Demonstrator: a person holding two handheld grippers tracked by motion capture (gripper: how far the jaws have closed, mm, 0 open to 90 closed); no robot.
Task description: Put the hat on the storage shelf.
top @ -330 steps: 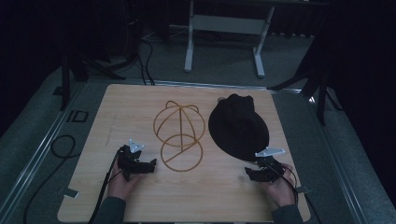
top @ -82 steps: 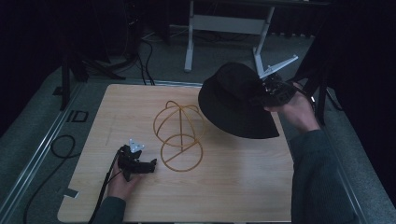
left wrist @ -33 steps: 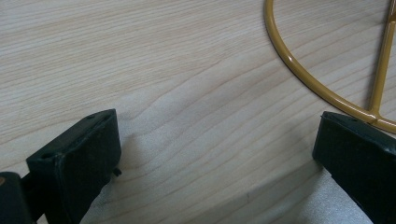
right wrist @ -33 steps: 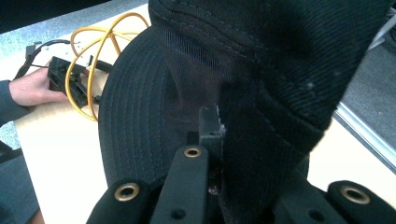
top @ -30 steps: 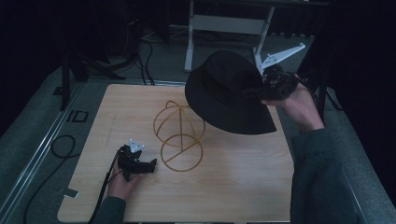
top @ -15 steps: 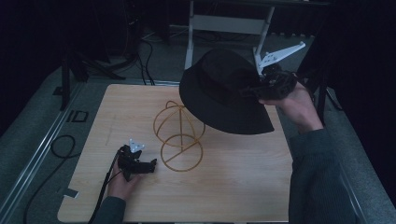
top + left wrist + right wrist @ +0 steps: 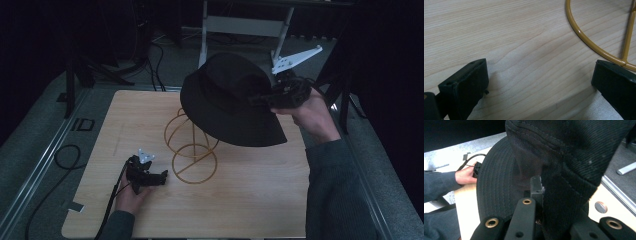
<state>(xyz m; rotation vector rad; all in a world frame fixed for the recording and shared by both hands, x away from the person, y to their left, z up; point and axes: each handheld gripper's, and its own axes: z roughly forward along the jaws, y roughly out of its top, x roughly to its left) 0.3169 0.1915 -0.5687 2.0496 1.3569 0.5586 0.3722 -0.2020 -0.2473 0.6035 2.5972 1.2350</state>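
Right gripper (image 7: 270,96) is clamped on the brim of the black fabric bucket hat (image 7: 227,97); in the right gripper view my jaws are pinched tight on the cloth (image 7: 564,182), nothing slack between them.

What changed: a couple of seconds back I had the hat up near the far right corner of the light wooden table (image 7: 100,130). Over the last second it has drifted left toward the far middle, and the crown now hangs over the top of the yellow wire hat stand (image 7: 192,150). Hat is tilted, brim dipping toward the near side, and it hides the stand's upper loops. Can't tell if the cloth touches the wire yet.

Left gripper (image 7: 150,176) hasn't budged: it rests on the table near the near-left area, just beside the stand's round base. In the left gripper view its jaws stand wide apart with bare wood between them and the base ring (image 7: 584,37) ahead, not touched.

My read: carry is basically done, placement is next. Need to level the crown, centre it on the dome, lower, then let go. Risk: the tilted brim snagging a loop and shoving the light stand.
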